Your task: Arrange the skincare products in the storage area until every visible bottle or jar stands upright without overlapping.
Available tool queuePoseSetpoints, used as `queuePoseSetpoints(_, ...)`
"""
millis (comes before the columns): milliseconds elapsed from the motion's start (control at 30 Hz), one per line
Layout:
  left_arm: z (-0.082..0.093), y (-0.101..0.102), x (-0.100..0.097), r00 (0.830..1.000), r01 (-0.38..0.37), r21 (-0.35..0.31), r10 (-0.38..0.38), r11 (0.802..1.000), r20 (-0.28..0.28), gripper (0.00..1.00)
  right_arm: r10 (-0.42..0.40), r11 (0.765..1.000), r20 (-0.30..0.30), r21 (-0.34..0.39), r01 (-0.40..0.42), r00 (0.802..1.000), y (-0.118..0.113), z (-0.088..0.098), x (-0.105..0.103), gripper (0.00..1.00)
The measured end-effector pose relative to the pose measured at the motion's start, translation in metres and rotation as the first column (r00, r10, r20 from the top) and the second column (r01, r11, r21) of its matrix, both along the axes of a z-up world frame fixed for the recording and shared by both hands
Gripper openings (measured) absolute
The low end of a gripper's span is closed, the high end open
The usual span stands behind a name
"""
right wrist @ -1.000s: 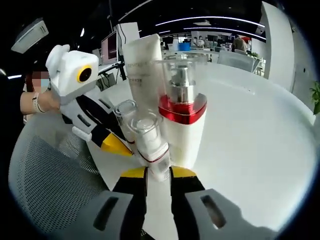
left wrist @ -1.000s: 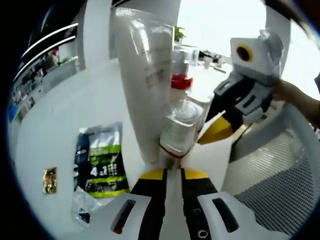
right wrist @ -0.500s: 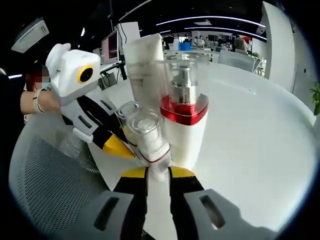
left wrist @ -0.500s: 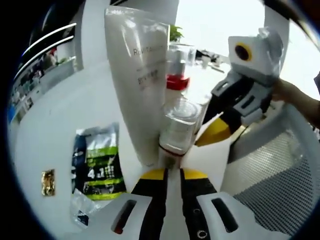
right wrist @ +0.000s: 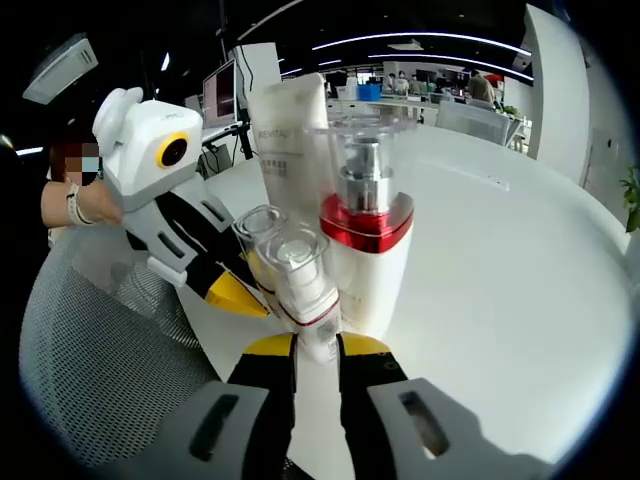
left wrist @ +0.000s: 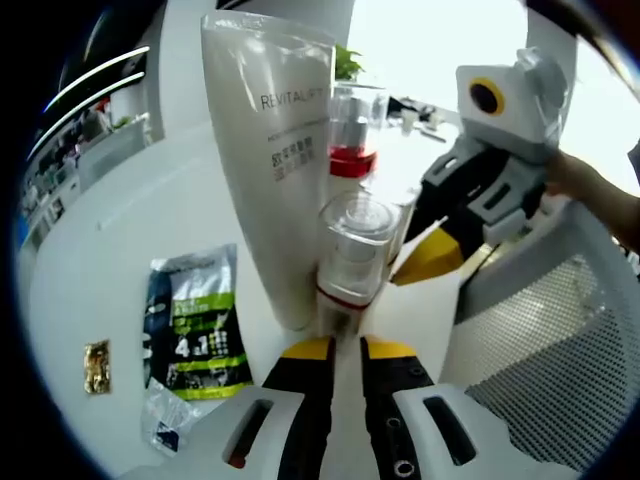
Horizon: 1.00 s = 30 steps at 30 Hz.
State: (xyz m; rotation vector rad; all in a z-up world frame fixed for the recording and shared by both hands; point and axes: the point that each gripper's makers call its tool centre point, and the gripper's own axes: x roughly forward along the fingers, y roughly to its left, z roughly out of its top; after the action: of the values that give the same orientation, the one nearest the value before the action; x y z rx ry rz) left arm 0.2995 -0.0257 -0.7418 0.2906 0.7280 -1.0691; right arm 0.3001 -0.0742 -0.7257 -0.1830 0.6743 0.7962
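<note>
While I hold both tongs at the cluster of skincare products on the white desk (left wrist: 130,210), each pair is closed around the base of a small clear-capped bottle. In the left gripper view my left tongs (left wrist: 345,350) pinch the small bottle (left wrist: 350,255), which stands upright just in front of the tall white tube (left wrist: 275,150). The tube stands on its cap and nearly touches the bottle, crowding it on that side. Behind them rises the pump bottle with the red collar (left wrist: 350,150), and the right tongs (left wrist: 430,262) come in from the right, their yellow tip close beside the small bottle. On the desk nearer its edge lie a green and black sachet (left wrist: 195,325), a small gold item (left wrist: 97,365), and a clear wrapper (left wrist: 165,420). A white mesh chair (left wrist: 540,340) stands at the right.

In the right gripper view my right tongs (right wrist: 315,350) grip a second small bottle (right wrist: 300,290) with a red band, tilted a little to the left. It stands against the pump bottle, and the first small bottle sits just beyond it, with the left tongs on it. A person's hand (right wrist: 75,205) holds the left gripper.

Compared with a second ago, the tube looms larger and its lettering reads plainly in the left gripper view; the bottles keep their places.
</note>
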Motion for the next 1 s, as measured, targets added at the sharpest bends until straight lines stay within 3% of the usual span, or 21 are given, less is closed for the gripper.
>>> queuePoseSetpoints(633,0.012,0.009,-0.002,0.999,-0.018,-0.017,0.018,1.0,0.03,0.07,0.013,1.0,0.029,-0.023,-0.012,1.0,0.003,0.008,-0.005,0.15)
queuePoseSetpoints(1000,0.021,0.002,-0.004,0.999,-0.016,-0.043,0.018,0.999,0.049,0.07,0.018,0.999,0.052,-0.038,-0.016,0.999,0.004,0.014,-0.007,0.15)
